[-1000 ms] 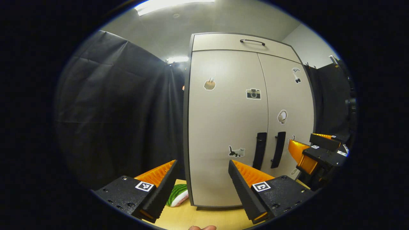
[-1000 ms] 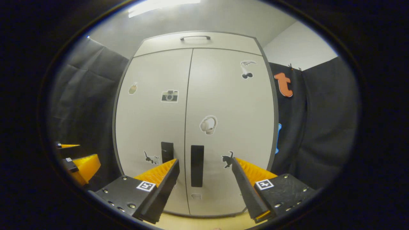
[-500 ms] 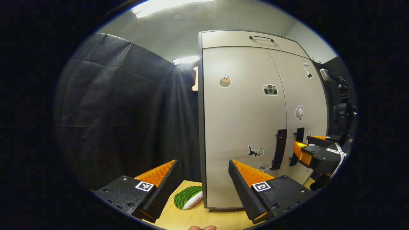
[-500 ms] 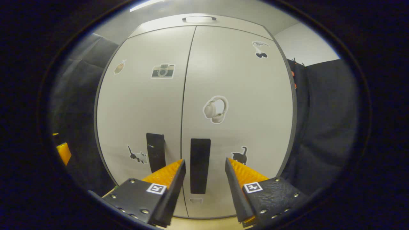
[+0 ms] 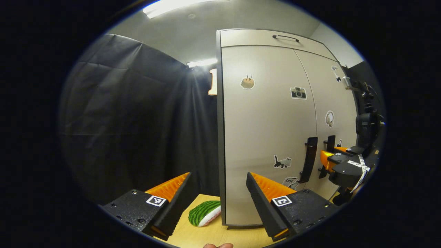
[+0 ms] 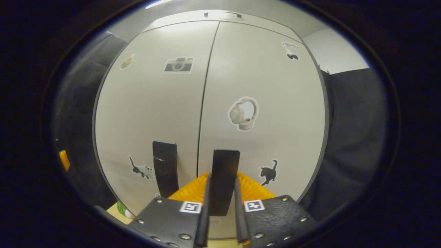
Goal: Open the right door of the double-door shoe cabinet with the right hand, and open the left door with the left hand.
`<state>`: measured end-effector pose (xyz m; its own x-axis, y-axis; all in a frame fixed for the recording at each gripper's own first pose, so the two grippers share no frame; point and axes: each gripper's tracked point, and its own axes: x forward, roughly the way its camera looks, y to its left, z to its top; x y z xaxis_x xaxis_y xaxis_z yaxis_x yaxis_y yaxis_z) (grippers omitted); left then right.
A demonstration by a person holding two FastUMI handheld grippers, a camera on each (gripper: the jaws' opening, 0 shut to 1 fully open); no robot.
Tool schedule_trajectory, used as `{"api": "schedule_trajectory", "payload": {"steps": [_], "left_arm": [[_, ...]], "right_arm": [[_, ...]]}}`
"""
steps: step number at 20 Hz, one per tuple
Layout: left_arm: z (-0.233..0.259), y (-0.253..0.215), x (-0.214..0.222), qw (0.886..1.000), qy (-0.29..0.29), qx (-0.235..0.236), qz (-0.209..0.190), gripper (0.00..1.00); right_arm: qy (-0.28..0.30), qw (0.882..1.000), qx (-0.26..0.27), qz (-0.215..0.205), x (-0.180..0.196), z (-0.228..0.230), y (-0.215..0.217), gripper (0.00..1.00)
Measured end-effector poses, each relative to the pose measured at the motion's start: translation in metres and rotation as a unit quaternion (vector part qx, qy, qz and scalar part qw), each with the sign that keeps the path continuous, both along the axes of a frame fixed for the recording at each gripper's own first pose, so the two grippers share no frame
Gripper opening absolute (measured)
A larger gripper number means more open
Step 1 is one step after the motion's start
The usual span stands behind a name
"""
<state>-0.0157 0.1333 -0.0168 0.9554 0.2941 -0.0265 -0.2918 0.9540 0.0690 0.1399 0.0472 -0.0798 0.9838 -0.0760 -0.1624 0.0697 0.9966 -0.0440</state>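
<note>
The pale shoe cabinet (image 6: 206, 20) stands with both doors closed. In the right gripper view the right door (image 6: 282, 103) fills the middle, and its black vertical handle (image 6: 224, 168) sits between my right gripper's (image 6: 222, 179) fingers, which are shut on it from both sides. The left door's handle (image 6: 165, 168) hangs free beside it. In the left gripper view my left gripper (image 5: 218, 175) is open and holds nothing, off the cabinet's left front corner, well short of the left handle (image 5: 309, 159). The right gripper (image 5: 339, 162) appears there at the right handle (image 5: 330, 143).
A green striped watermelon-like soft item (image 5: 205, 213) lies on the wooden surface (image 5: 206, 234) by the cabinet's left foot. Black cloth (image 5: 131, 120) walls in the left side. A top drawer with a handle (image 5: 285, 37) sits above the doors. Stickers dot both doors.
My right gripper moved in and shut on the right door handle. My left gripper swung left, so the cabinet shifted right in its view. Both doors stay closed.
</note>
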Motion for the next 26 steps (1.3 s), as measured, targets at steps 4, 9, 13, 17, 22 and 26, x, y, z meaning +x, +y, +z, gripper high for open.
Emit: {"api": "schedule_trajectory", "payload": {"steps": [4, 9, 13, 17, 22, 26], "left_arm": [[-0.002, -0.001, -0.003, 1.000, 0.004, -0.004, -0.003, 0.96], [-0.003, -0.006, -0.013, 1.000, 0.006, -0.003, -0.008, 0.96], [-0.004, -0.017, -0.021, 1.000, 0.008, -0.006, -0.019, 0.96], [-0.006, -0.037, -0.023, 0.999, 0.011, -0.014, -0.042, 0.96], [-0.009, -0.056, -0.022, 0.998, 0.014, -0.013, -0.063, 0.96], [-0.012, -0.064, -0.022, 0.997, 0.016, -0.016, -0.068, 0.96]], "right_arm": [[0.007, 1.000, 0.005, 0.005, -0.003, -0.002, 0.000, 0.23], [0.006, 0.999, 0.030, 0.026, -0.011, 0.000, -0.002, 0.11], [0.008, 0.998, 0.032, 0.054, -0.019, 0.003, -0.004, 0.11], [0.012, 0.995, 0.045, 0.083, -0.026, 0.006, -0.007, 0.11], [0.019, 0.993, 0.049, 0.106, -0.038, 0.008, -0.015, 0.11], [0.026, 0.991, 0.059, 0.115, -0.047, 0.009, -0.020, 0.11]]}}
